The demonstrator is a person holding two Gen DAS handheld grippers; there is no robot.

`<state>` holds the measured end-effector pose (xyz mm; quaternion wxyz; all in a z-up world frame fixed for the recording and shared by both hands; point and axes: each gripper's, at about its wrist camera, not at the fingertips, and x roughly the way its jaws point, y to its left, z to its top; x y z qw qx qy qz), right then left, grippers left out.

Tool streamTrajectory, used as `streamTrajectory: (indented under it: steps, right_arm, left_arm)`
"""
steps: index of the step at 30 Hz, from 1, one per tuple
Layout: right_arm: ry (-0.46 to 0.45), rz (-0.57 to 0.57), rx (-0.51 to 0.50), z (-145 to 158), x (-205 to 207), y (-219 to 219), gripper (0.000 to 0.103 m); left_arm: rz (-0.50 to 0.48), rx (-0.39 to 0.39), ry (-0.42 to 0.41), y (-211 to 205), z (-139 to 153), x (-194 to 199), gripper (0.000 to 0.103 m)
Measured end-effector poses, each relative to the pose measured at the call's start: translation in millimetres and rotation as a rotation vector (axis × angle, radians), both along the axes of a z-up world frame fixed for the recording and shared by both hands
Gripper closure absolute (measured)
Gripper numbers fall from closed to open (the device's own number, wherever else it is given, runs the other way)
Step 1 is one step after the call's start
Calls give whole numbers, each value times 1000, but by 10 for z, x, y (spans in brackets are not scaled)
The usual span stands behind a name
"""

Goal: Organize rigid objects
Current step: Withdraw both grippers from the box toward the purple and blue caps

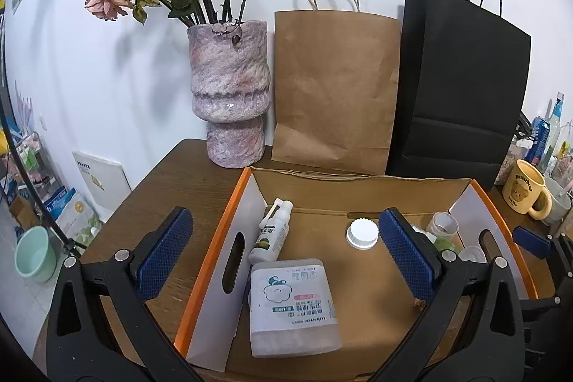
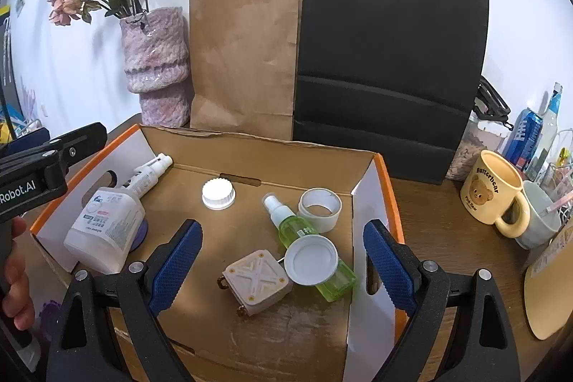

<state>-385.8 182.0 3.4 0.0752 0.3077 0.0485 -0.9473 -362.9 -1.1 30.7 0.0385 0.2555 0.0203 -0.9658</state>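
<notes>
Here, both claws hang over an open cardboard box (image 2: pixel 250 145) w/ orange edges, sitting on a brown wooden surface (image 1: pixel 172 181).

The left claw (image 1: pixel 286 253) is wide open. Its blue pads (image 1: pixel 163 253) hold nothing and touch nothing. One pad is over the surface, left of the box wall; the other is over the box floor. Between them, down in the box, lie a white tub of cotton buds (image 1: pixel 293 303) and a small white spray bottle (image 1: pixel 274 231), side by side at the left wall. The tub lies on top of something purple, only partly seen.

The right claw (image 2: pixel 283 260) is wide open too, and empty. Its pads touch nothing. Below the gap lie a square beige gadget (image 2: pixel 256 280), a round white lid (image 2: pixel 311 260) and a green spray bottle (image 2: pixel 308 242). The lid rests on top of the green bottle. The gadget is just beside the lid; can't tell if they touch. A white ring of tape (image 2: pixel 319 208) stands near the bottle's top end. A white ribbed cap (image 2: pixel 218 194) sits alone near the box's back wall, apart from the rest.

Behind the box stand a pink vase (image 1: pixel 229 95) w/ dried roses, a brown paper bag (image 1: pixel 333 88) and a black paper bag (image 2: pixel 390 59). A yellow bear mug (image 2: pixel 496 192) sits on the surface, right of the box. In the right view, a person's hand (image 2: pixel 16 278) holds the left claw's handle at the left edge.
</notes>
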Motion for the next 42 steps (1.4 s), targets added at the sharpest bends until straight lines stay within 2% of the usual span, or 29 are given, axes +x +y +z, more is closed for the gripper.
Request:
streamTrajectory:
  steps: [17, 26, 42]
  right_arm:
    - [18, -8, 2, 20, 296, 117, 8]
    - [24, -6, 8, 7, 559, 128, 8]
    - [20, -10, 3, -56, 1068, 202, 8]
  left_arm:
    - [-17, 10, 20, -38, 29, 315, 0]
    - [-24, -8, 19, -47, 7, 538, 0]
    - [-16, 6, -5, -259, -78, 981, 0]
